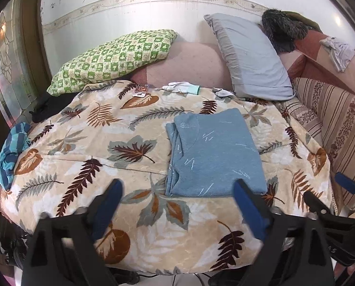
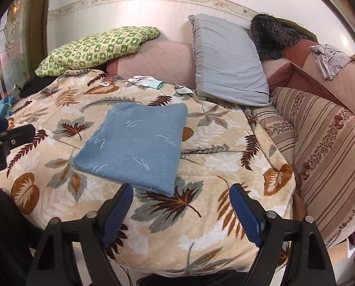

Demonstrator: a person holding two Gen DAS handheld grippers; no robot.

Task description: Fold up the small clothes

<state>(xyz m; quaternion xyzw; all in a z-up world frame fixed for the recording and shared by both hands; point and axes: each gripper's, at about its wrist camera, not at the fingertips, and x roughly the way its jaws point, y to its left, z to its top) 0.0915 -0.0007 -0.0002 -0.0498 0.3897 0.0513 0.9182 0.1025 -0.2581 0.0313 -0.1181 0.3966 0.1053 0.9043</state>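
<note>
A light blue garment (image 1: 213,152) lies folded into a flat rectangle on the leaf-patterned blanket (image 1: 101,128); the right wrist view has the same garment (image 2: 137,143) left of centre. My left gripper (image 1: 177,186) hangs open just short of the garment's near edge, nothing between its blue pads. My right gripper (image 2: 181,190) is open too, near the garment's front right corner and apart from it. The right gripper's fingers (image 1: 344,183) show at the right edge of the left wrist view. A striped blue cloth (image 1: 10,152) lies crumpled at the blanket's left edge.
A green checked pillow (image 1: 115,57) and a grey pillow (image 1: 251,57) lean at the back by the wall. White gloves (image 1: 179,87) and a small packet (image 1: 141,89) lie near them. A striped cushion (image 2: 325,147) borders the right side. A dark cloth (image 1: 48,107) sits at the far left.
</note>
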